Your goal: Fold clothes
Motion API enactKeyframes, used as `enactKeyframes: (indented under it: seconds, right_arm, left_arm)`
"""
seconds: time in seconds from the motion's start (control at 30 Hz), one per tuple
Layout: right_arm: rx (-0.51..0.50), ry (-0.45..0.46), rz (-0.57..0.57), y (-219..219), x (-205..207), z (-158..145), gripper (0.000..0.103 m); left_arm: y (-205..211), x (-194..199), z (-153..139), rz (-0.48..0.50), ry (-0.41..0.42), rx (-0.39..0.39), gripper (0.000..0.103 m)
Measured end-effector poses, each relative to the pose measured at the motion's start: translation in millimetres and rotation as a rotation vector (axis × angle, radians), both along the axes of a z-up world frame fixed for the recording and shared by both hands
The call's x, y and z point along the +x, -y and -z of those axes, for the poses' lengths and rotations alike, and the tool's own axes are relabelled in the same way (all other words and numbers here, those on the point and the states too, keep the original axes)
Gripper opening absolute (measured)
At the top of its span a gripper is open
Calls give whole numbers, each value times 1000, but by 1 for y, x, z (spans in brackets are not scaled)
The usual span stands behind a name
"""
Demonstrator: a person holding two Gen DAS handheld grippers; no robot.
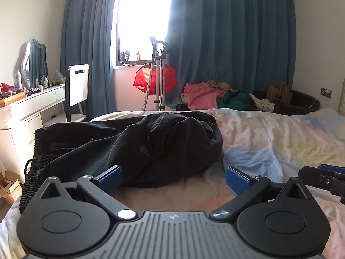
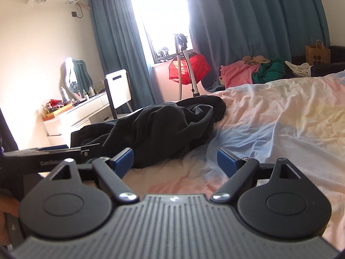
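A crumpled black garment [image 1: 133, 144] with a ribbed elastic waistband [image 1: 32, 166] lies bunched on the bed. My left gripper [image 1: 172, 177] is open just in front of it, the left blue pad [image 1: 110, 176] touching or nearly touching the cloth's near edge, and nothing sits between the fingers. In the right wrist view the same black garment [image 2: 168, 127] lies ahead and to the left. My right gripper [image 2: 174, 159] is open over the sheet, close to the garment's near edge. The left gripper [image 2: 49, 153] shows at that view's left edge.
The bed carries a rumpled pastel sheet [image 1: 269, 138]. A white dresser [image 1: 28, 112] with a mirror and bottles stands left, a white chair [image 1: 77, 86] beside it. A garment steamer stand [image 1: 158, 75] and a clothes pile [image 1: 215, 96] sit beyond the bed by blue curtains.
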State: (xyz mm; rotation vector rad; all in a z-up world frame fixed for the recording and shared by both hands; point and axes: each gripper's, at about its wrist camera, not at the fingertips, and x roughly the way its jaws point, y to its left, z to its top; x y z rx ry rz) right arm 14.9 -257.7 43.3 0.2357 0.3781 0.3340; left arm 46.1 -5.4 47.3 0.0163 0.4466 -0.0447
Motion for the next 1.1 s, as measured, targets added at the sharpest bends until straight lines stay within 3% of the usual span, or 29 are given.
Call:
enactKeyframes:
  seconds: [0.13,0.23,0.47,0.8,0.9,1.0,1.07,1.1]
  right_arm:
    - [25,-35,26,4,5,5,87]
    - [24,-73,65,8,13,12,87]
    - [49,-175,153,18,49,38,87]
    - [57,-316,195,21,117,94,86]
    - [82,-345,182,23,133,108,86]
    - [103,-383,195,26,143,120,86]
    - [128,-404,207,29,147,125,86]
    - [134,-404,213,30,147,125,86]
  left_arm:
    - [-3,47,-1,36,-43,1,103]
    - [-14,103,0,81,-54,-40,103]
    - [-24,238,-4,140,-82,-15,100]
    - [-9,402,32,139,-190,-32,95]
    - [3,436,46,127,-226,21,83]
    - [22,450,61,188,-313,85,71]
    - [39,440,64,220,-300,172,39]
    - [47,434,65,236,-287,216,33]
